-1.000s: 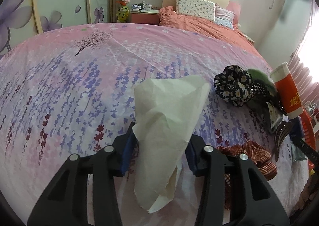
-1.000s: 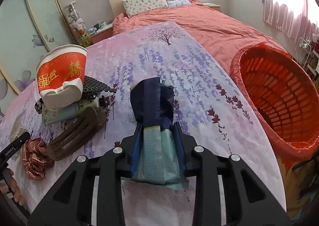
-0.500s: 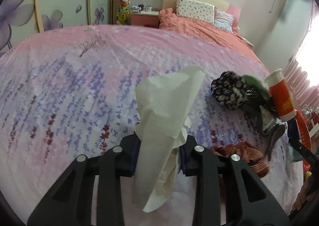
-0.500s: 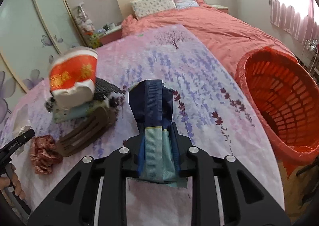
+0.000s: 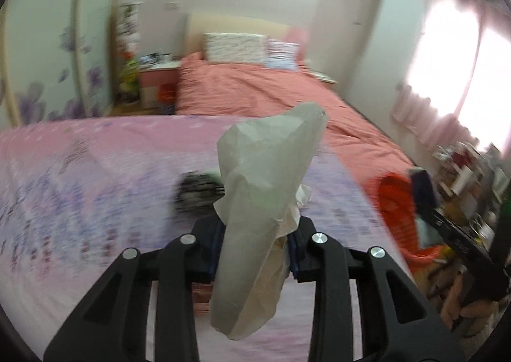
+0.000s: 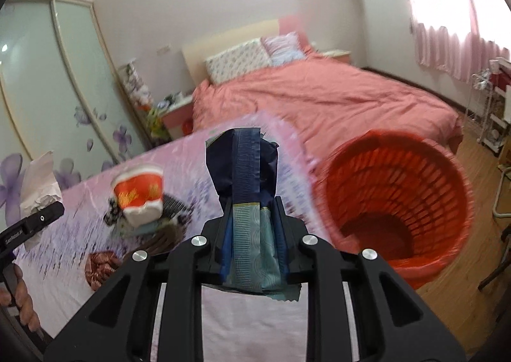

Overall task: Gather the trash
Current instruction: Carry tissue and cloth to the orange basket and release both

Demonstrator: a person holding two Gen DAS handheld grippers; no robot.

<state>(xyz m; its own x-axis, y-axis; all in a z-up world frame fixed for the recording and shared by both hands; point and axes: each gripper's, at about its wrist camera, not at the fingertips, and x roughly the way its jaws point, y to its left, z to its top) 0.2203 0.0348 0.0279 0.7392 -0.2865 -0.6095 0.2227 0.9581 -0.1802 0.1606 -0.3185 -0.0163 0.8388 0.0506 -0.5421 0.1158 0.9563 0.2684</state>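
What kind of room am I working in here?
A bedroom, by the look of it: a bed with a salmon-pink duvet and pillows against a headboard, a small bedside table, and sliding wardrobe doors with purple flower prints.

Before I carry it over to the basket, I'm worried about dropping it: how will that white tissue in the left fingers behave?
The tissue is probably very light and floppy: it creases and crumples where the left gripper pinches it. Its loose lower end hangs free, so it may flap while carried. It looks thin enough to tear, and should flutter rather than drop into the red basket.
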